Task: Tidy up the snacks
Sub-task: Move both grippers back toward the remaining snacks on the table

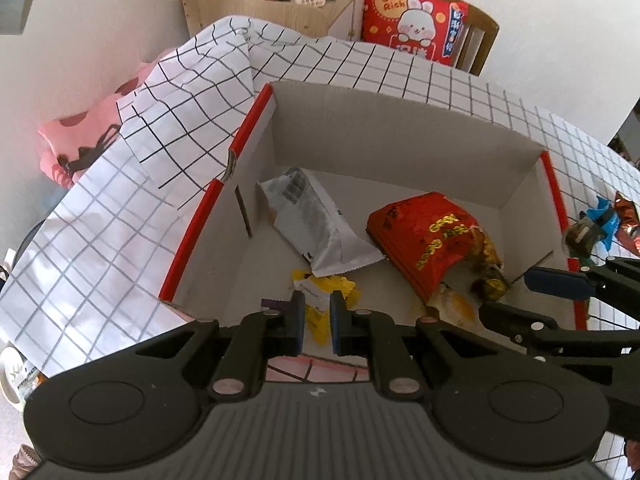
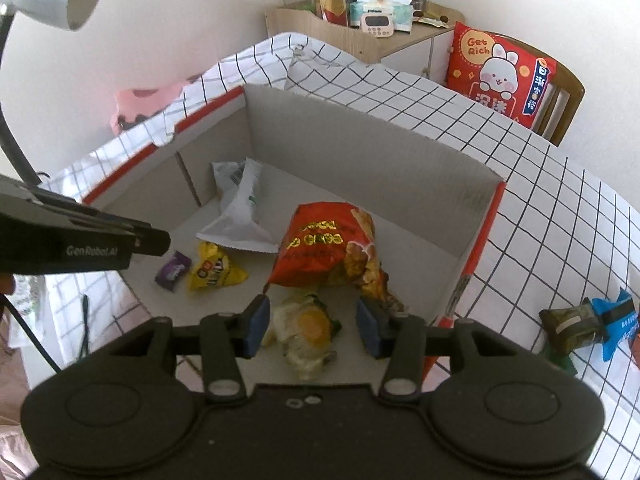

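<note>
Inside box [image 2: 360, 148], white packet [image 2: 240, 208] lengthwise front-to-back

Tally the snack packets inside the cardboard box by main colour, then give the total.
White: 1, the long packet
Red: 1, the big bag
Yellow: 1, the small pouch
Purple: 1, the small wrapper
Clear with yellow-white contents: 1, the packet below the right gripper
Total: 5

Soft, even daylight fills both views, bright and without harsh glare. The box [image 1: 400, 128] throws only faint shadows inside. Fisheye bending curves the checked cloth [image 2: 540, 200] toward three o'clock; corners go black, edges slightly smeared.
</note>
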A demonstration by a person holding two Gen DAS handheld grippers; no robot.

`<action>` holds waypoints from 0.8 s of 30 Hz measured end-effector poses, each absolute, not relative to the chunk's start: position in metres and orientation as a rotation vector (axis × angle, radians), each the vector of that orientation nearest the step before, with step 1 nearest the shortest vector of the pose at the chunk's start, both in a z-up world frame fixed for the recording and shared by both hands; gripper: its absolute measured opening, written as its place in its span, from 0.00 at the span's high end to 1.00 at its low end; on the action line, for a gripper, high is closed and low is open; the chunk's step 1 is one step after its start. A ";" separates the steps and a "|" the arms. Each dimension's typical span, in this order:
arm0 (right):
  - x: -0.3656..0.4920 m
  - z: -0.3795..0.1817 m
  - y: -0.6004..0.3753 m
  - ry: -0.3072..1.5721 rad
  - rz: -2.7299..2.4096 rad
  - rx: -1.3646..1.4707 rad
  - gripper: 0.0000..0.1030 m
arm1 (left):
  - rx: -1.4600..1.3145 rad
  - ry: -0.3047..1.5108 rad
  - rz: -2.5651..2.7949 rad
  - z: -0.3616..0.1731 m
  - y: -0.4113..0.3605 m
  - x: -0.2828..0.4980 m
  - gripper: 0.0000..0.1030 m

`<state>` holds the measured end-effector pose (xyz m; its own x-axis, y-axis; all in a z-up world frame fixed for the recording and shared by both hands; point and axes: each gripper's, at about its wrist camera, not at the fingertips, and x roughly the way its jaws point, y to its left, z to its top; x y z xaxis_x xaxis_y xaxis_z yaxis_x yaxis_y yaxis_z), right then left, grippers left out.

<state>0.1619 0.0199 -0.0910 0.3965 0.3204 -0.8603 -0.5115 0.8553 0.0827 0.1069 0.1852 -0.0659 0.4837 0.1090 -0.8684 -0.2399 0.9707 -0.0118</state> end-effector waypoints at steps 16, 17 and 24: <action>0.129 -0.043 -0.028 0.959 0.544 -0.028 0.30 | -0.127 0.916 0.135 -0.026 0.144 0.070 0.78; 0.127 -0.040 -0.032 0.952 0.541 -0.016 0.29 | -0.126 0.911 0.126 -0.024 0.139 0.069 0.77; 0.111 -0.024 -0.071 0.911 0.510 0.036 0.18 | -0.132 0.890 0.065 -0.015 0.107 0.062 0.56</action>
